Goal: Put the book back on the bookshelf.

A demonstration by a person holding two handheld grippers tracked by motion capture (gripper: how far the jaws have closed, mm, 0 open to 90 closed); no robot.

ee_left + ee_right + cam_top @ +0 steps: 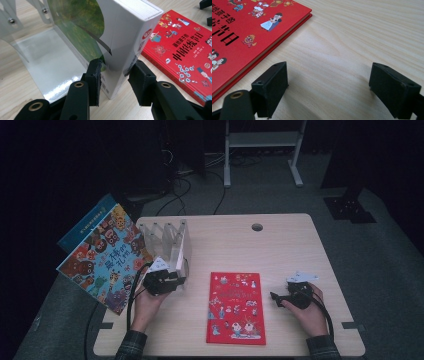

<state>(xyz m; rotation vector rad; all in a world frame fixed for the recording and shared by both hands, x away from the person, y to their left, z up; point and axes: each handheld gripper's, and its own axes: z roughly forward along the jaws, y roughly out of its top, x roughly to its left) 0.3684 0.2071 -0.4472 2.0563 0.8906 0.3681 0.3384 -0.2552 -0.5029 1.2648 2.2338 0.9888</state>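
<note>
at the far left, a big picture book [102, 257] with cartoon animals leans tilted past the counter's [280, 240] edge, apart from the work in hand. next comes the clear rack [162, 237] with upright dividers, standing on the counter's left part so books can be stood on edge in its slots. the white book [125, 37] stands upright on its bottom edge beside the rack's shiny end plate [53, 62], spine toward the camera in the left gripper view. the left claw [115, 77] straddles its lower spine. one pad touches the green-printed cover, while the other stands a little off the far side, so the jaws look eased rather than pinching. that fits letting go once the book stands against the plate, though it could tip with nothing gripping it. no earlier moment is needed to judge that.

right of it, the red book [235, 307] lies flat, cover up, in the counter's middle, probably next for the rack. furthest right, the right claw [329, 92] rests low over bare wood just beside the red book's edge, jaws spread wide and empty, likely waiting to lift it.
</note>
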